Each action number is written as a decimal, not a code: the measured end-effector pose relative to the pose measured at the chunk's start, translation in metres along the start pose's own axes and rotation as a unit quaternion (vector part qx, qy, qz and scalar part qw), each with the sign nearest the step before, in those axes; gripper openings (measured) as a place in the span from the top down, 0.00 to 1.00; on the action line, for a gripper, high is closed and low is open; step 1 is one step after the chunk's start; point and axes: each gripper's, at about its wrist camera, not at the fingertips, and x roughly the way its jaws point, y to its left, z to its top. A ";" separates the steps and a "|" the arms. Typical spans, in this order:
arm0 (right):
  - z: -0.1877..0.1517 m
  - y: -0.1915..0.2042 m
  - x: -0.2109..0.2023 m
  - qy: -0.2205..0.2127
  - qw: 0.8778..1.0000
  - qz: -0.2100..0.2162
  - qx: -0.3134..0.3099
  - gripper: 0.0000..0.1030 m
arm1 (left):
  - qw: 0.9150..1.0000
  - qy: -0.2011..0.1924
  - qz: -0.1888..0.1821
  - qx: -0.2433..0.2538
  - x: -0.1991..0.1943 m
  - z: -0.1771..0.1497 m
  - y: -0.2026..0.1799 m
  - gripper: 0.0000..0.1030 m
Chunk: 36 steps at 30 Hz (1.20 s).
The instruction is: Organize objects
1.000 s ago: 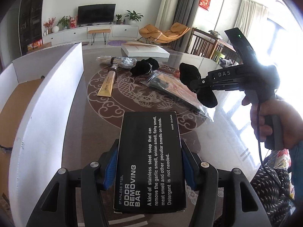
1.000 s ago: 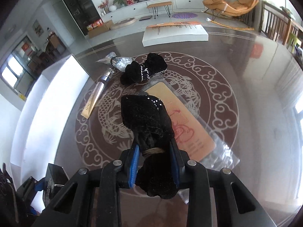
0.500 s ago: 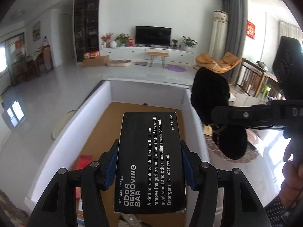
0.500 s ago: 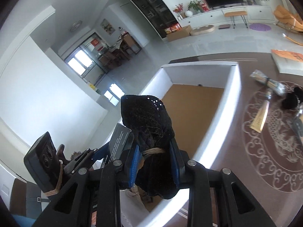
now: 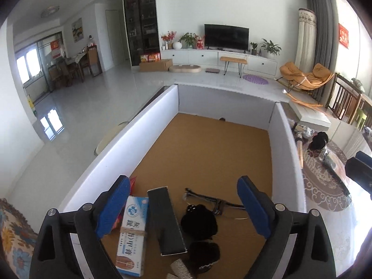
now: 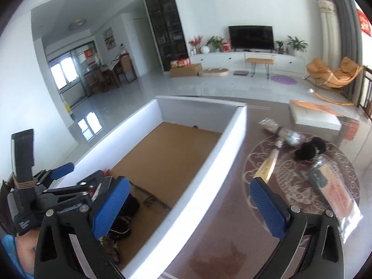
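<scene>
1. Bright living room with pale tiled floor stretches beyond both grippers; nearer lies the dark glass-topped table with a round dragon-pattern inlay, ahead and to the right of the right gripper.

2. Directly below and ahead of the left gripper stands the large white-walled box with a brown cardboard floor; most of its floor is bare.

3. Both grippers are spread and their jaws are opening, with nothing pressed between the blue pads. The right gripper hangs over the box's right wall, partly above the table.

4. Already in the box, just under the left gripper: a long black rectangular carton lying on its side, a white-and-blue ointment box tied with twine touching its left, a black fuzzy pouch to its right, and a thin black wire frame farther ahead.

5. Judging by this, the sorting is partly done. Left on the table, well ahead-right of the right gripper: a clear plastic bag holding an orange card, a long gold flat stick, a second black fuzzy bundle, and a crinkly clear packet of sticks.

6. The pouches look soft and squashable; the cartons look rigid.
</scene>
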 end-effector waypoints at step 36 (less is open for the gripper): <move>-0.147 -0.203 -0.014 0.113 0.956 -0.245 0.115 0.00 | 0.966 0.084 -0.183 0.163 0.006 -0.105 -0.252 0.05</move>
